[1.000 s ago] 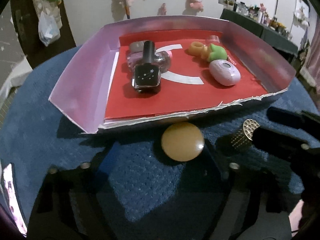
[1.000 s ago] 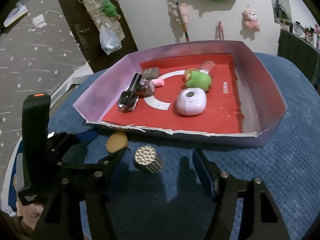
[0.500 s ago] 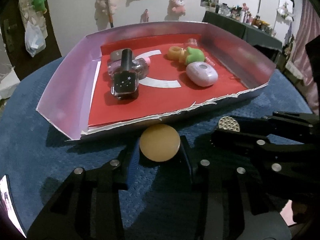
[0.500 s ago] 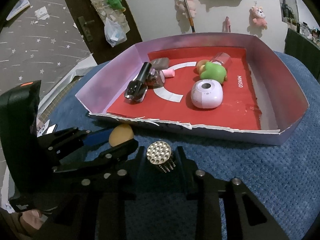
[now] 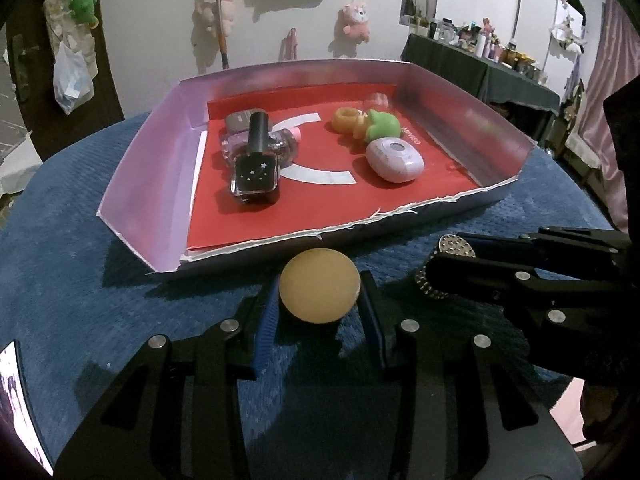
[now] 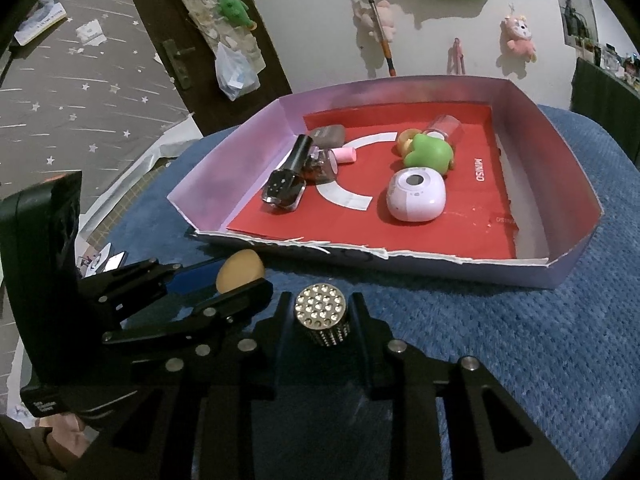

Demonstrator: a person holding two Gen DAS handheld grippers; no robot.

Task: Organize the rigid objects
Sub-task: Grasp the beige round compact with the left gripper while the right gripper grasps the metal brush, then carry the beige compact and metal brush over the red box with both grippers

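Observation:
My left gripper point(image 5: 319, 292) is shut on a tan egg-shaped ball point(image 5: 319, 285), held just above the blue cloth in front of the tray; it also shows in the right wrist view point(image 6: 240, 270). My right gripper point(image 6: 321, 314) is shut on a studded silver cylinder point(image 6: 321, 312), also seen in the left wrist view point(image 5: 456, 246), to the right of the ball. The pink tray point(image 5: 152, 160) with a red floor point(image 6: 440, 236) holds a black nail polish bottle point(image 5: 256, 168), a lilac oval case point(image 5: 394, 160), a green toy point(image 5: 380, 126) and an orange ring point(image 5: 346, 118).
A blue textured cloth point(image 6: 520, 340) covers the round table. The tray's torn front edge point(image 5: 340, 230) lies just beyond both grippers. A dark door point(image 6: 192, 40) and a wall with hung toys stand behind. A cluttered shelf point(image 5: 480, 56) is at the far right.
Both grippers went from open to shut: the left closed on the tan ball, the right on the studded cylinder. Both have since risen slightly with their objects.

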